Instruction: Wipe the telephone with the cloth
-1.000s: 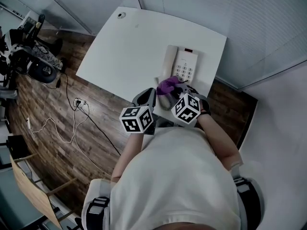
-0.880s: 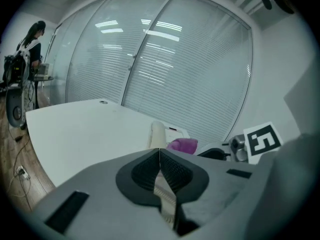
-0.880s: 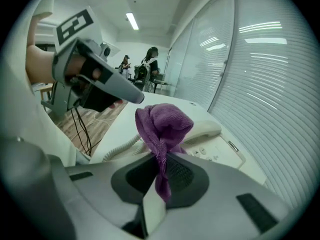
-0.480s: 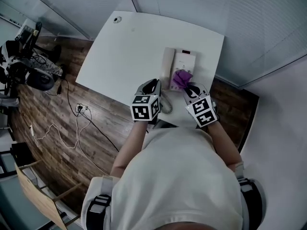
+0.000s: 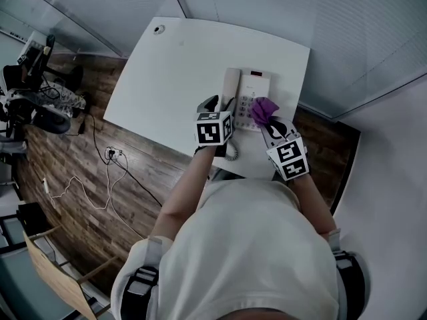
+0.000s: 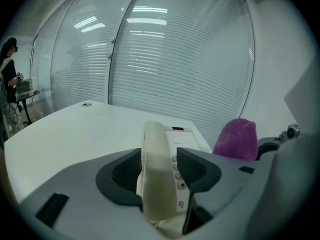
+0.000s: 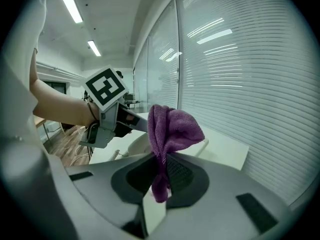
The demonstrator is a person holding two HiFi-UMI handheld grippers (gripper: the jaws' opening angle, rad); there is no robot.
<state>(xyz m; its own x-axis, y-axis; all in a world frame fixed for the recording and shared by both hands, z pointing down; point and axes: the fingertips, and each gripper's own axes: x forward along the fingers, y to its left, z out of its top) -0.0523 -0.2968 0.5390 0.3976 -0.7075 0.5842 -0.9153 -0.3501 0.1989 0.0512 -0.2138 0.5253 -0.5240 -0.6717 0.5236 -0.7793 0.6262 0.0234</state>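
Note:
A white desk telephone (image 5: 256,85) sits near the far right of the white table (image 5: 180,59), its handset (image 5: 230,84) resting in the cradle on the left side. My left gripper (image 5: 219,105) straddles the handset's near end (image 6: 159,184); its jaws are opening, one pad on each side of the handset. My right gripper (image 5: 271,120) is shut on a purple cloth (image 5: 263,110), which hangs bunched over the keypad's right side. In the right gripper view the cloth (image 7: 170,129) is pinched between the pads (image 7: 182,174). The cloth (image 6: 236,140) also shows at the right of the left gripper view.
The coiled cord (image 5: 231,153) hangs off the table's near edge. A round grommet (image 5: 159,29) marks the far left corner. Glass walls with blinds stand behind and right of the table. Cables (image 5: 107,155) and equipment (image 5: 40,102) lie on the wooden floor at left.
Both grippers moved forward from the table's near edge onto the telephone. The cloth travelled up to the keypad's right side. The left gripper reached the handset and its jaws now stand apart.

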